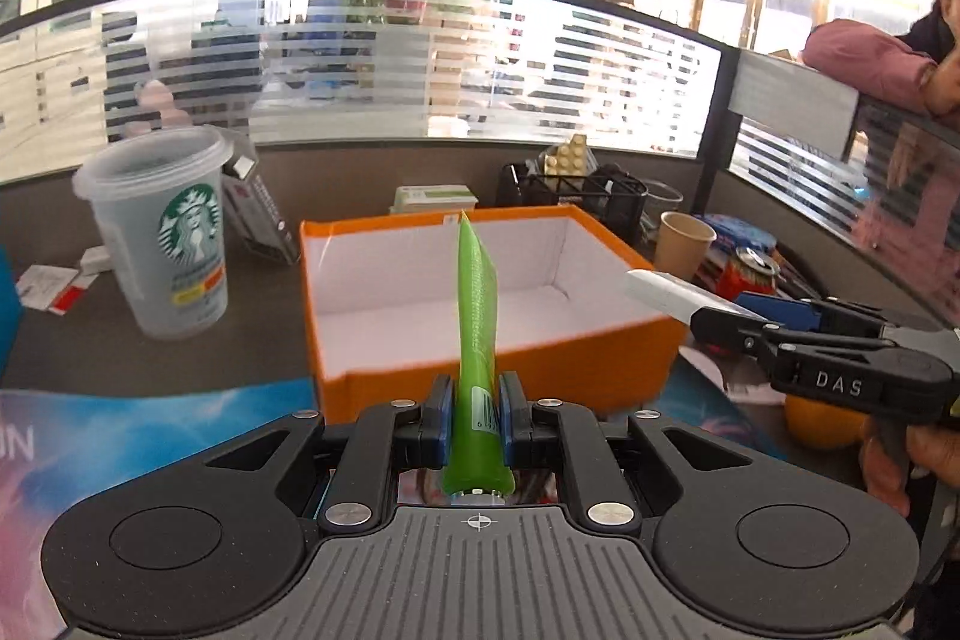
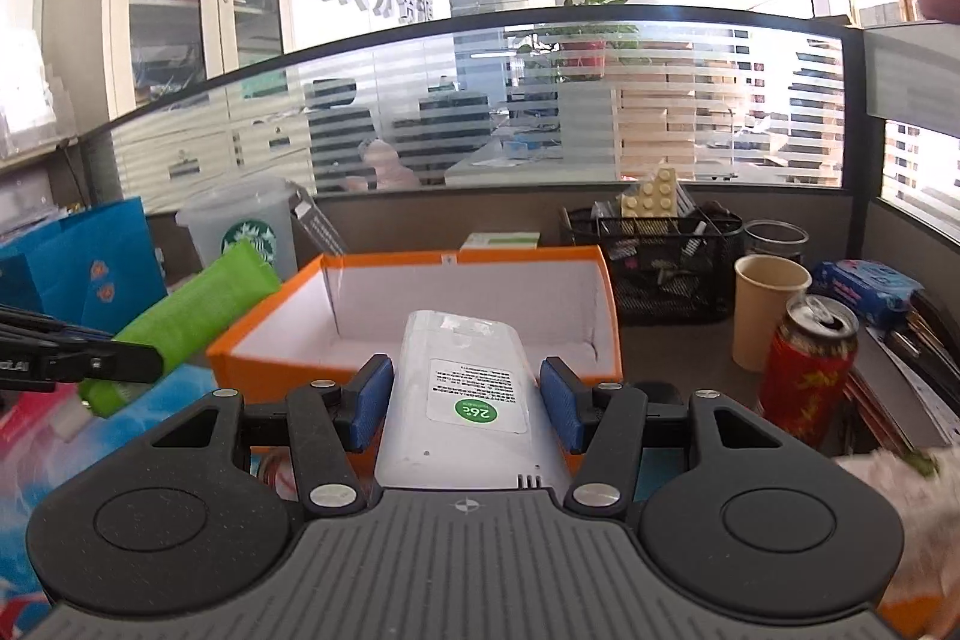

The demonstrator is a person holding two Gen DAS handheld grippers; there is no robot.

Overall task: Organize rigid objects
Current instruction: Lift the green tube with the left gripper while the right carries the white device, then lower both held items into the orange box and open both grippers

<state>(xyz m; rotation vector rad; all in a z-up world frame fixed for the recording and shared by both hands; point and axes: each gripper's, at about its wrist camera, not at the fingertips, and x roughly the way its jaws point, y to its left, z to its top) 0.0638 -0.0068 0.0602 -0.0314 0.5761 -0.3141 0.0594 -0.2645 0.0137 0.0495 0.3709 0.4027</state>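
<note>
An orange box point(image 1: 600, 361) with a white, empty inside sits on the dark desk; it also shows in the right wrist view point(image 2: 282, 289). My left gripper point(image 1: 475, 415) is shut on a green tube point(image 1: 477, 316), held edge-on, pointing at the box just before its near wall. The tube also shows at the left of the right wrist view point(image 2: 192, 319). My right gripper point(image 2: 465, 400) is shut on a white remote control point(image 2: 465, 388) with a green "26°" sticker, held at the box's near wall. The remote's tip point(image 1: 666, 295) and right gripper show in the left wrist view.
A Starbucks plastic cup point(image 1: 165, 235) stands left of the box. A paper cup point(image 2: 768, 310), a red can point(image 2: 807, 370) and a black mesh organizer point(image 2: 666, 262) stand to the right. A blue bag point(image 2: 84, 268) is at left. Glass partitions enclose the desk.
</note>
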